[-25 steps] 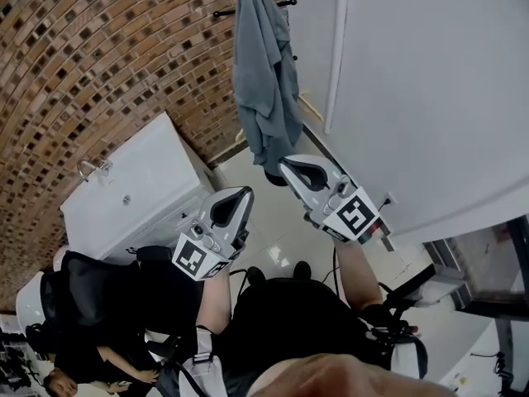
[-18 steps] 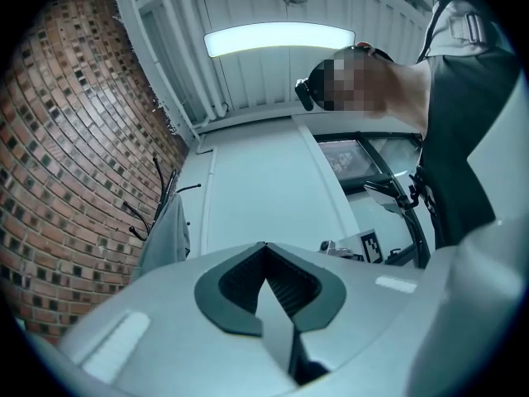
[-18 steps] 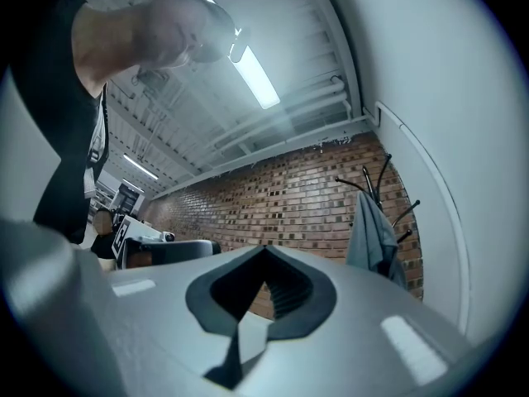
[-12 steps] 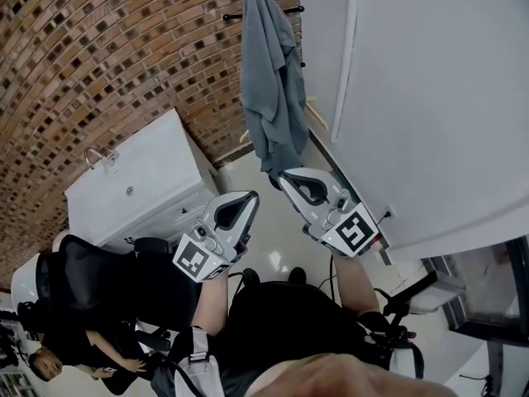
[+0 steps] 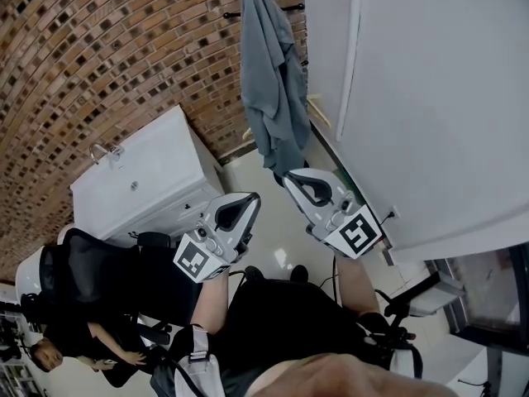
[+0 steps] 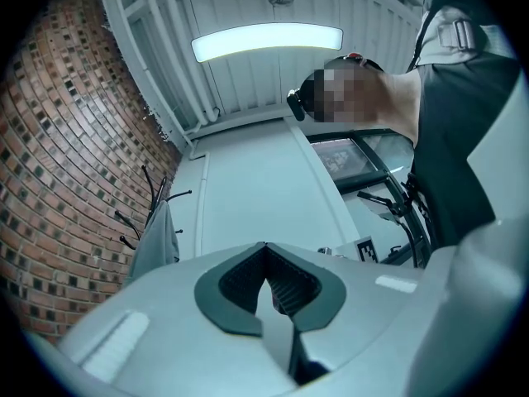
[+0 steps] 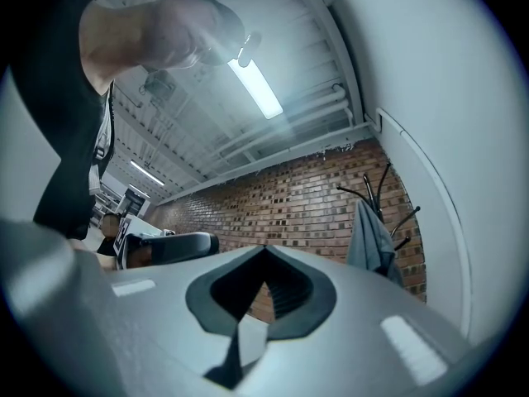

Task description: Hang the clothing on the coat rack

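The grey shirt (image 5: pixel 273 89) hangs on the coat rack (image 5: pixel 231 14), long axis vertical, hem down. The left gripper (image 5: pixel 246 198) and right gripper (image 5: pixel 291 176) are both closed and empty.

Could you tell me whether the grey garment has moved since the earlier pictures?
No. The grey garment hangs from the same spot on the coat rack; only the view shifted.

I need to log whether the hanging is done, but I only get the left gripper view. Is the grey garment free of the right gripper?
Observer: Yes. The right gripper is shut on nothing; the grey garment hangs on the coat rack ahead of it.
Operator: What stands beside the rack?
Observer: A white sink cabinet against the brick wall.
Operator: Anyone nearby?
Observer: A person by a black chair, next to that cabinet.
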{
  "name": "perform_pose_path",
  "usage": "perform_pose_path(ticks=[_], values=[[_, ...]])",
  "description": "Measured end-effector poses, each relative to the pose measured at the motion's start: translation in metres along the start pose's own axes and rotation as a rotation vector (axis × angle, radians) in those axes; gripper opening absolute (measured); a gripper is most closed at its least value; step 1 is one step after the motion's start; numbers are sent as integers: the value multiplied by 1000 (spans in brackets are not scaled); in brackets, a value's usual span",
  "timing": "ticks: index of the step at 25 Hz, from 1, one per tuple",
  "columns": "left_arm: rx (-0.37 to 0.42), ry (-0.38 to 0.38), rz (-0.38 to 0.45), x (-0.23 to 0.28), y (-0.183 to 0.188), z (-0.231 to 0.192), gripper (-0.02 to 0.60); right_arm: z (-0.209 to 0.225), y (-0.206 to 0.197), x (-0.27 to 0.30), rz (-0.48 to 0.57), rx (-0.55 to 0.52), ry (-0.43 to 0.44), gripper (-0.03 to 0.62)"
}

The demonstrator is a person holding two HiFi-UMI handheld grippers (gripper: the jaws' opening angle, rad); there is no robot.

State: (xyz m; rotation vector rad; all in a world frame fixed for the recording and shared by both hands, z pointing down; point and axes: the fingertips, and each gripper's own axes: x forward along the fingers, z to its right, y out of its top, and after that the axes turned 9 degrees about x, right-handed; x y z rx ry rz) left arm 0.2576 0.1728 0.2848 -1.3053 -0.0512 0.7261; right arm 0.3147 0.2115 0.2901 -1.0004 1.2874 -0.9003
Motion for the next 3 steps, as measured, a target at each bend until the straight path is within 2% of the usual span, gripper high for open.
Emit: perform_pose_path(ticks=[3], values=[[2,3,-1,2,-1,4,3,0,0,-4,5,1,3,2]])
